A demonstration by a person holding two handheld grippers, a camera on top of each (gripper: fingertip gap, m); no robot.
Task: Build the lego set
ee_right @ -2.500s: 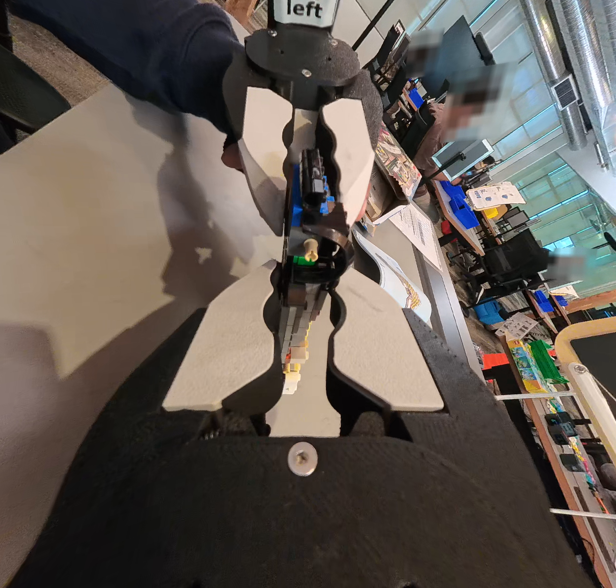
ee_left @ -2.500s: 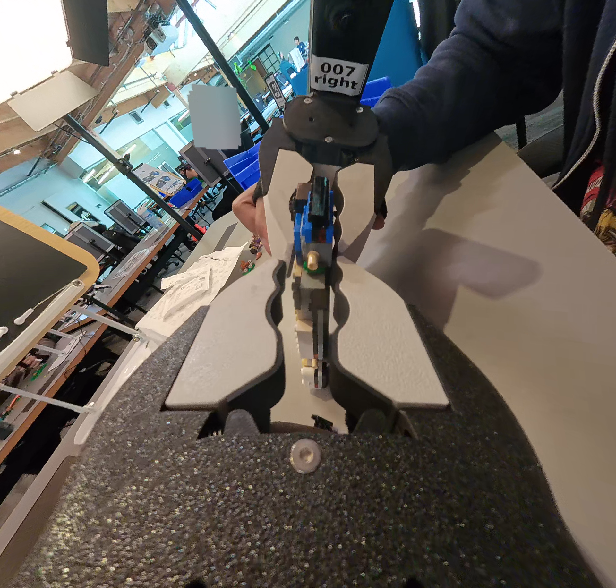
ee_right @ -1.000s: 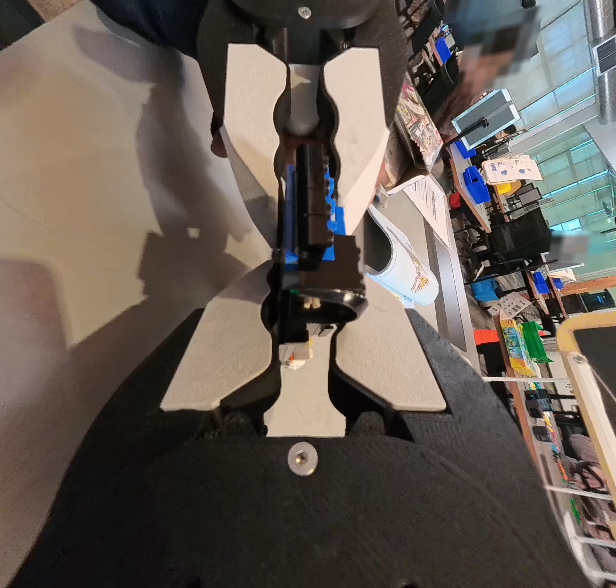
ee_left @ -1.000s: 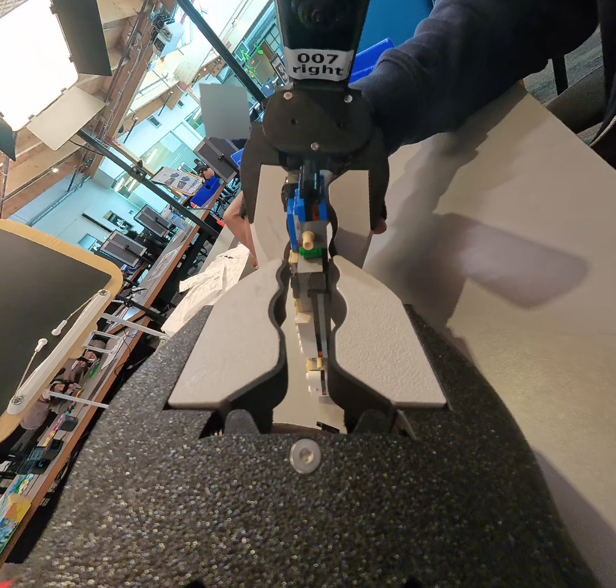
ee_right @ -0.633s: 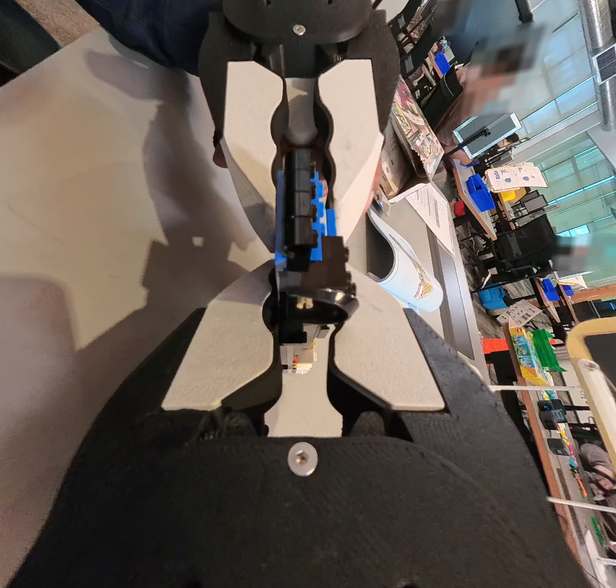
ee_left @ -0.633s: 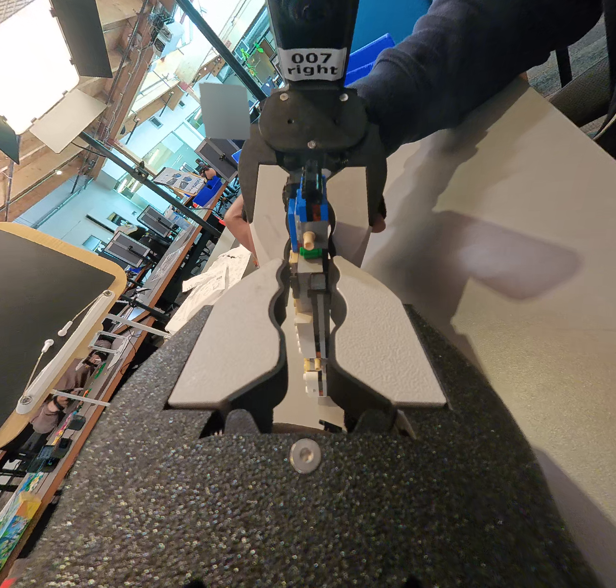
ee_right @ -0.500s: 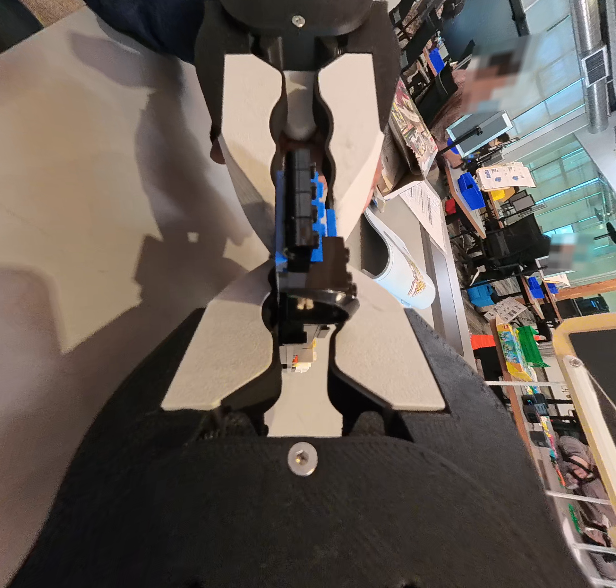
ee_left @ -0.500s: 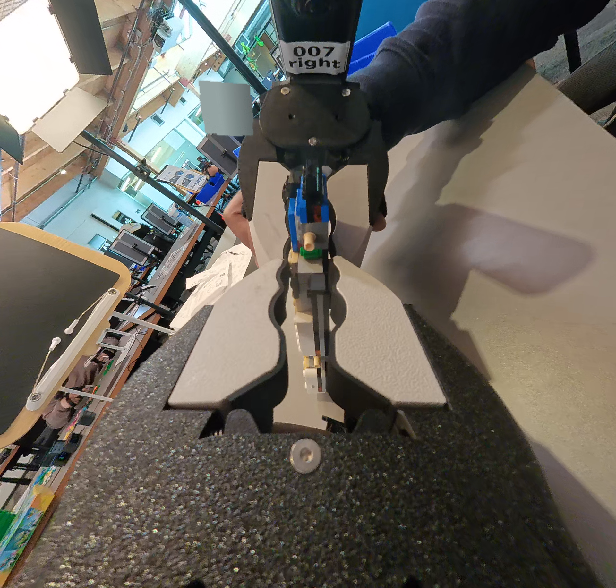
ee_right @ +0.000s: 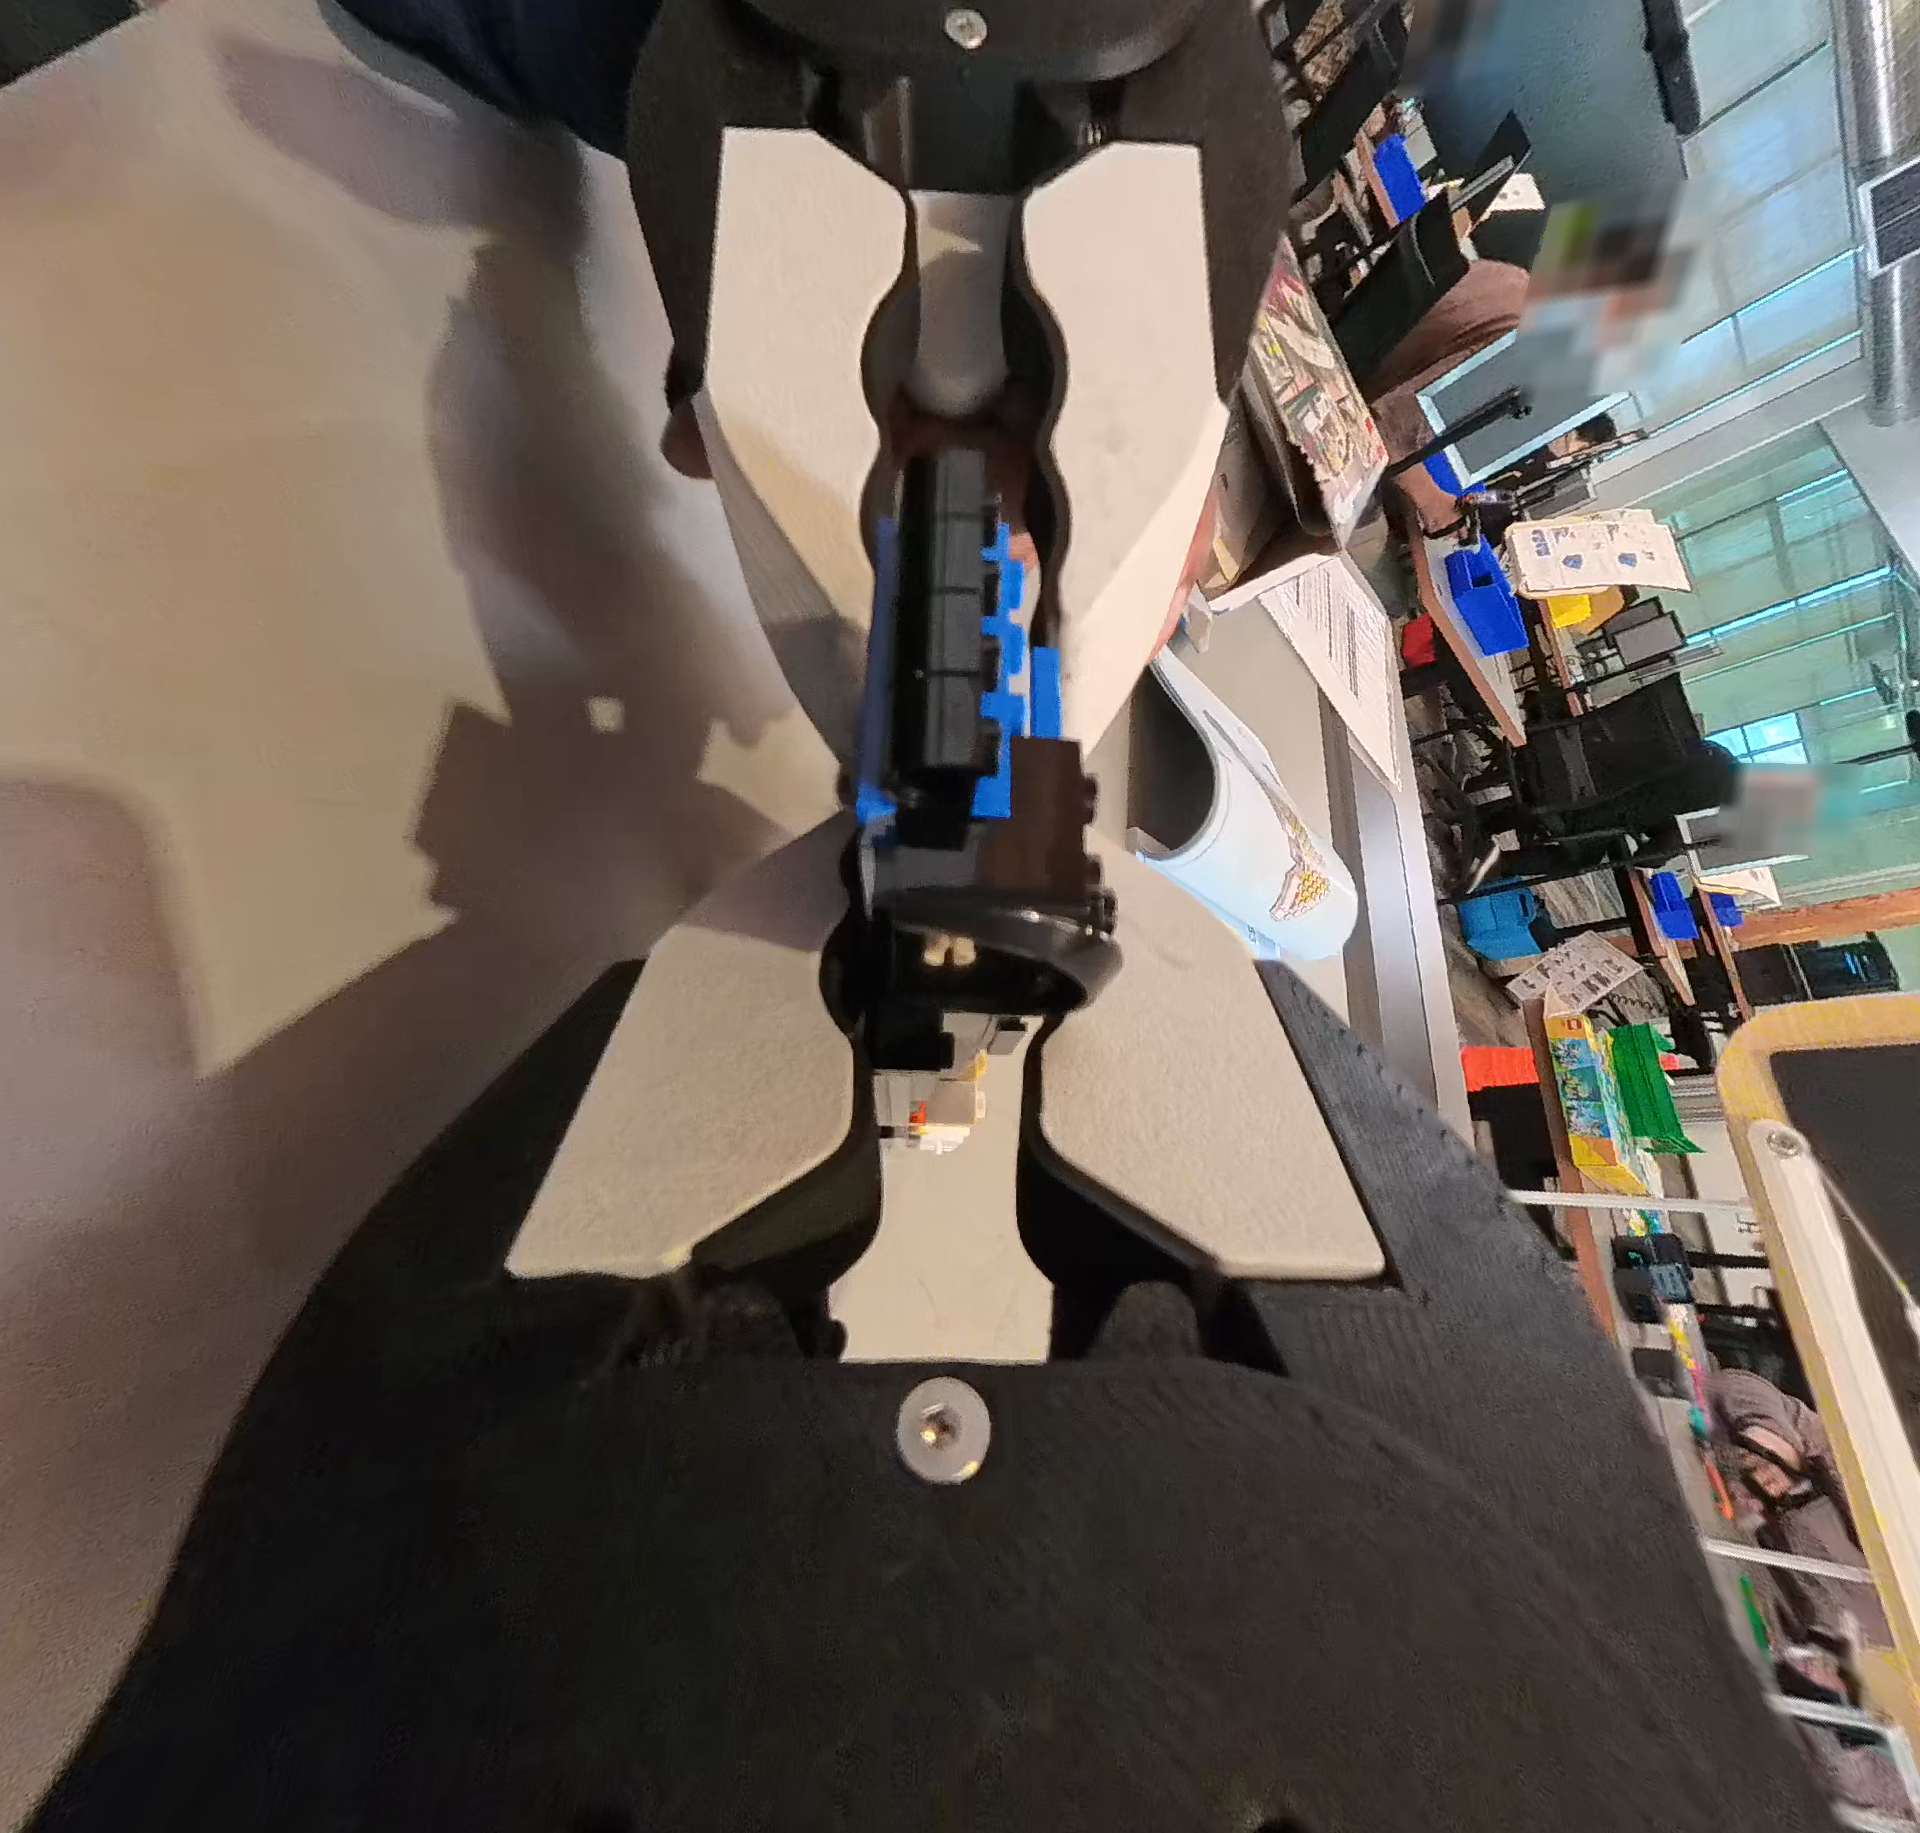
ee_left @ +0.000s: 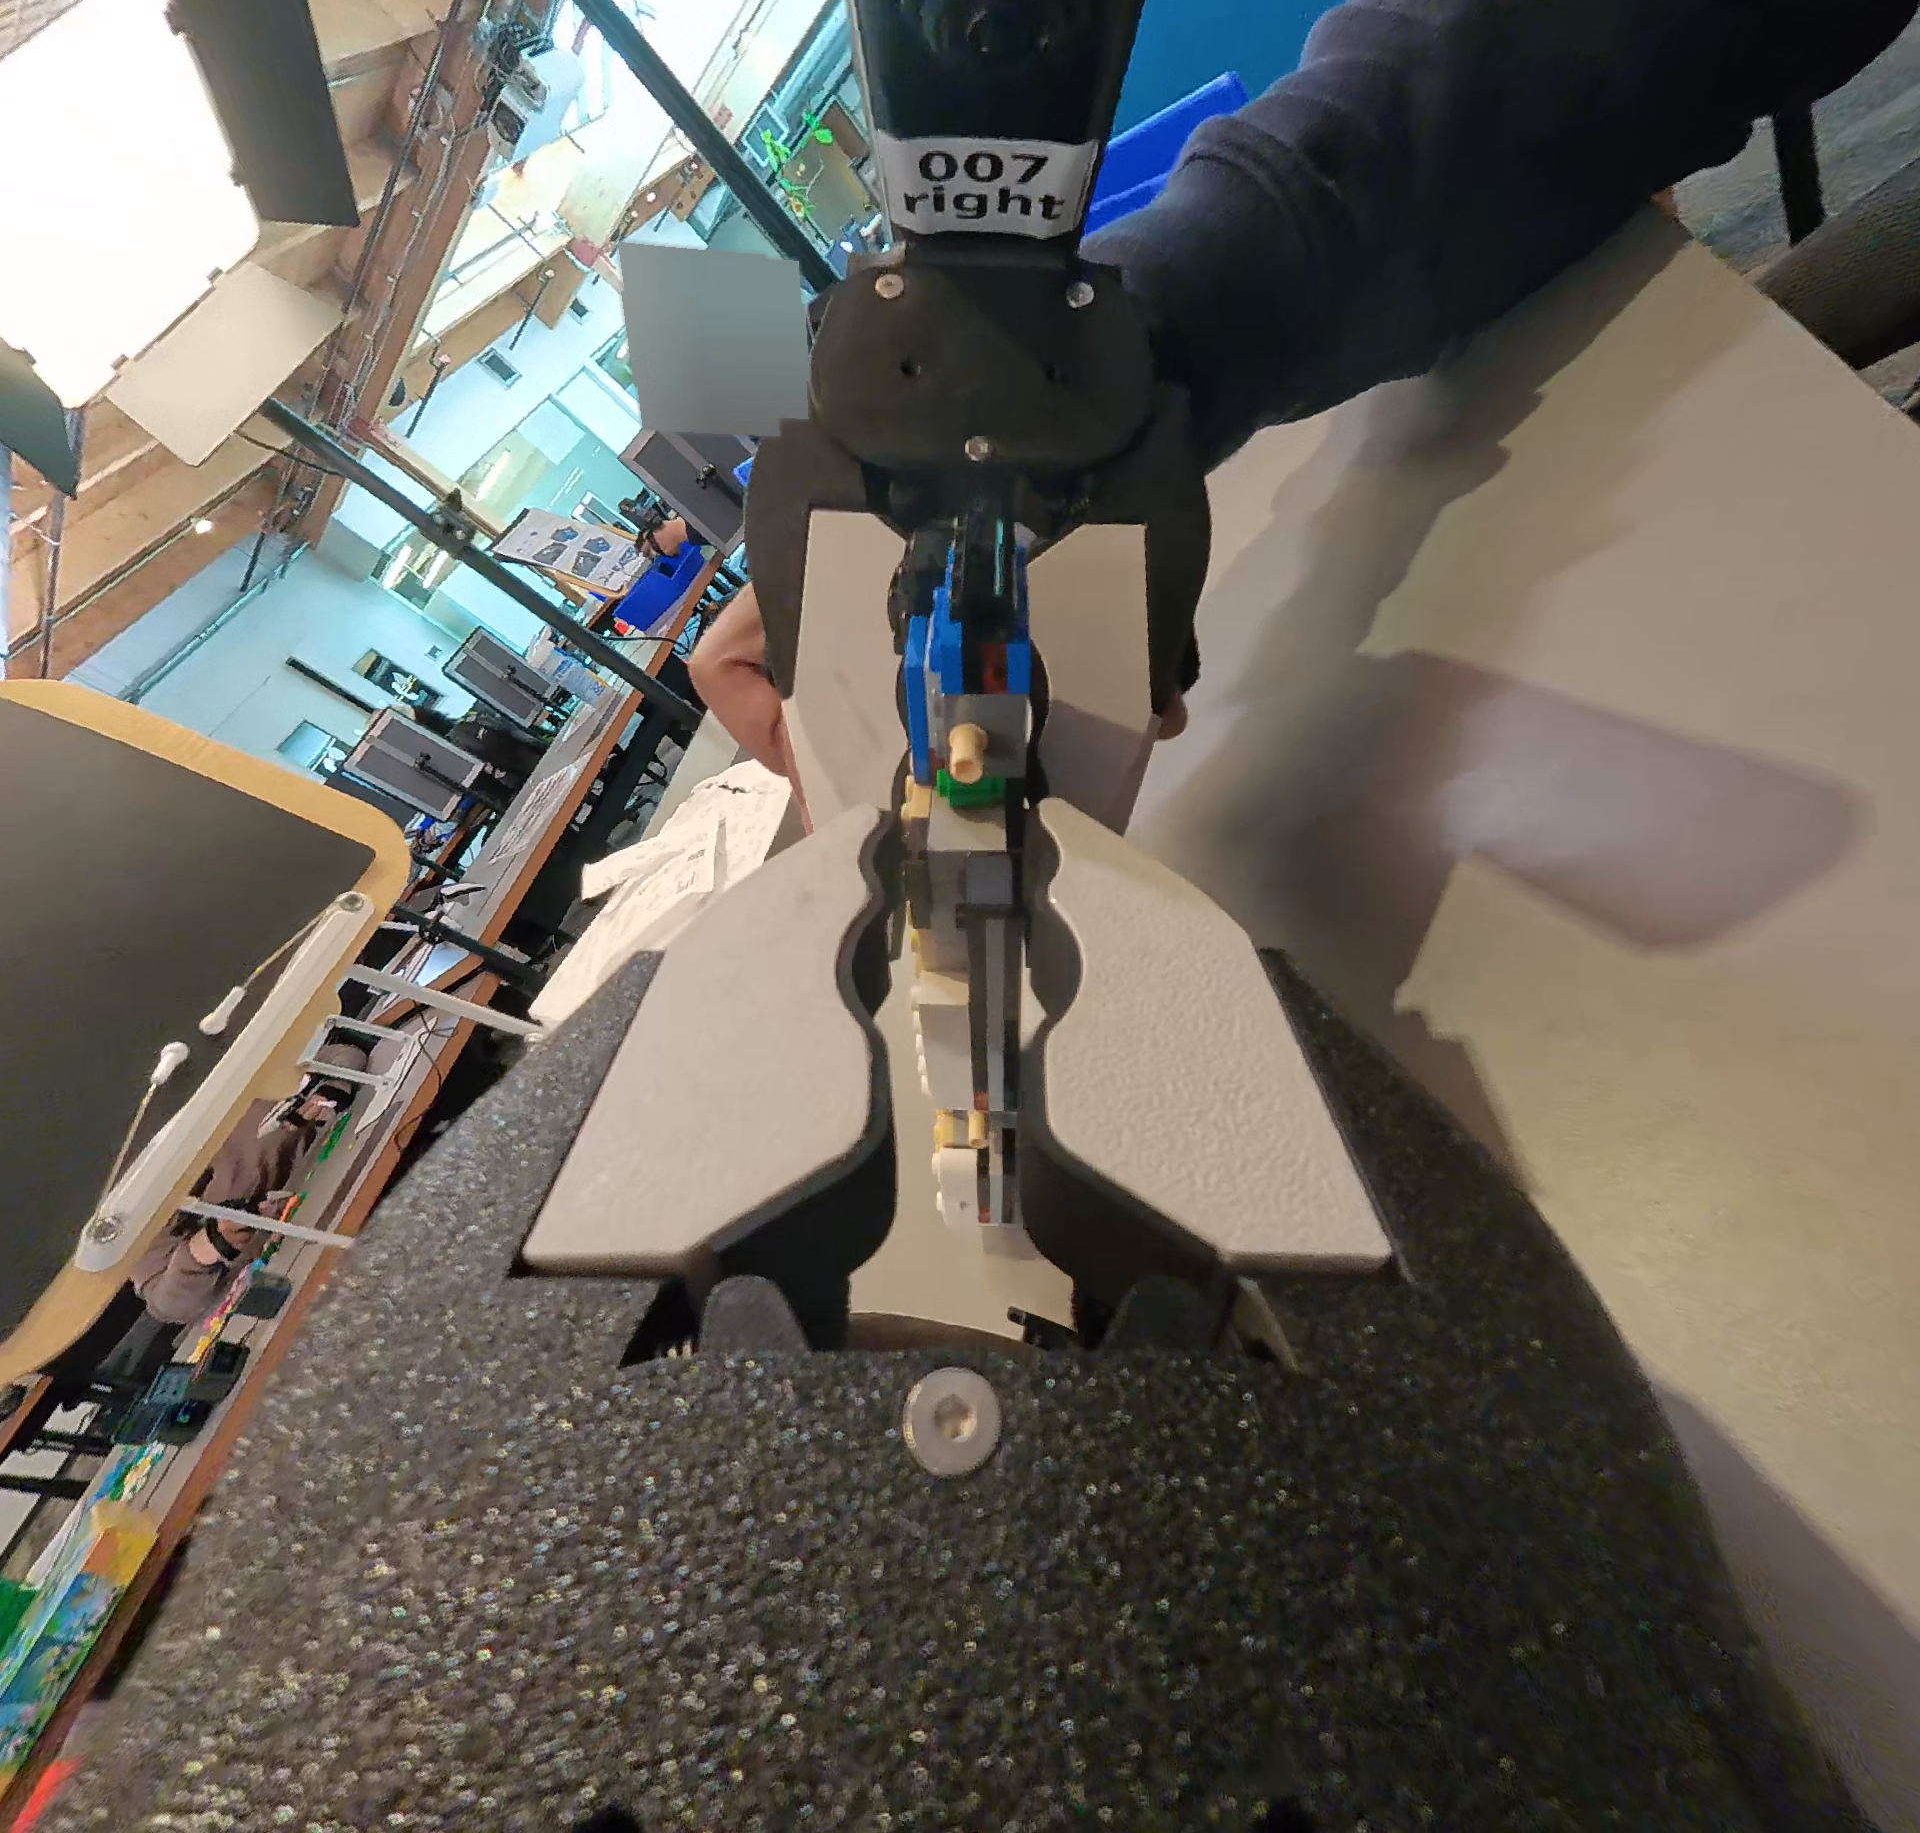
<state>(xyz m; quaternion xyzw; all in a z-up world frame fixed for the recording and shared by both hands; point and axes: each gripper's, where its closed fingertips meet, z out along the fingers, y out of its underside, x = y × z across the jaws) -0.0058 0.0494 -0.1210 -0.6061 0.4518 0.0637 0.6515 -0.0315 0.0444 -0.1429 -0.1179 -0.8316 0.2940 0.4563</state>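
Left wrist view: both tongs [ee_left: 961,827] [ee_right: 961,910] grip one brick model [ee_left: 966,910]; white label [ee_left: 982,183] w/ black print.

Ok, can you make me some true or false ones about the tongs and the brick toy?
1. Both tongs grip the same brick model. True.
2. The model lies flat on the table. False: it is held up between the left tongs and the right tongs.
3. A small tan peg sticks out of the model. True.
4. The model is all red. False: it is mostly blue, grey and black.
5. A dark blue sleeve shows behind the right tongs. True.
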